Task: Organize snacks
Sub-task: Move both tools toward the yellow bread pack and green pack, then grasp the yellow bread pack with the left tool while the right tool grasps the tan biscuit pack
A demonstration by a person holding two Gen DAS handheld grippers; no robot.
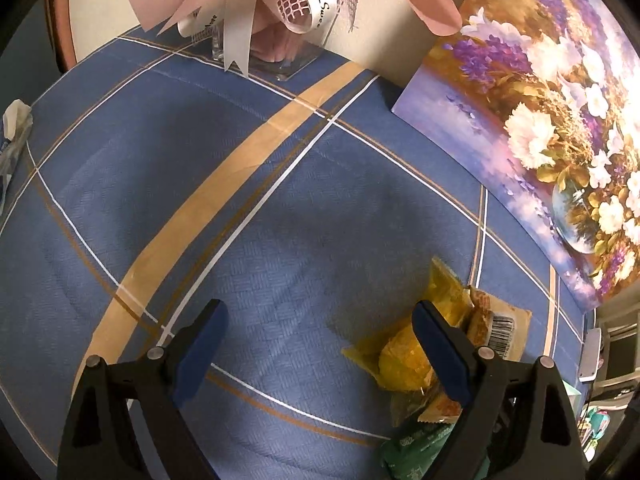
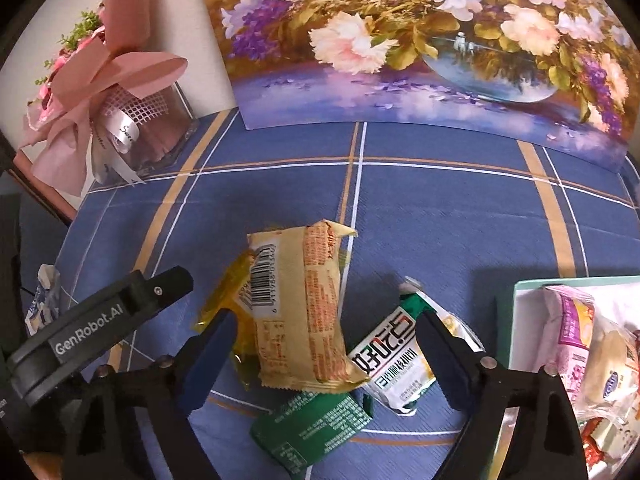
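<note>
A small heap of snack packets lies on the blue checked cloth (image 2: 420,220). A beige packet (image 2: 304,312) rests on a yellow one (image 2: 224,300), with a green packet (image 2: 312,428) and a white-and-green one (image 2: 396,356) beside them. My right gripper (image 2: 324,320) is open and straddles the heap, with the beige packet between its fingers. My left gripper (image 1: 318,312) is open over bare cloth. Its right finger (image 1: 440,352) overlaps the yellow packet (image 1: 400,364), left of the beige packet (image 1: 500,320). The left gripper's black body (image 2: 100,316) shows in the right wrist view.
A mint-edged box (image 2: 524,292) at the right holds several wrapped snacks. A floral painting (image 2: 400,60) leans at the back, and a pink bouquet in a clear box (image 2: 120,100) stands at the back left. A small wrapper (image 1: 16,128) lies near the cloth's left edge.
</note>
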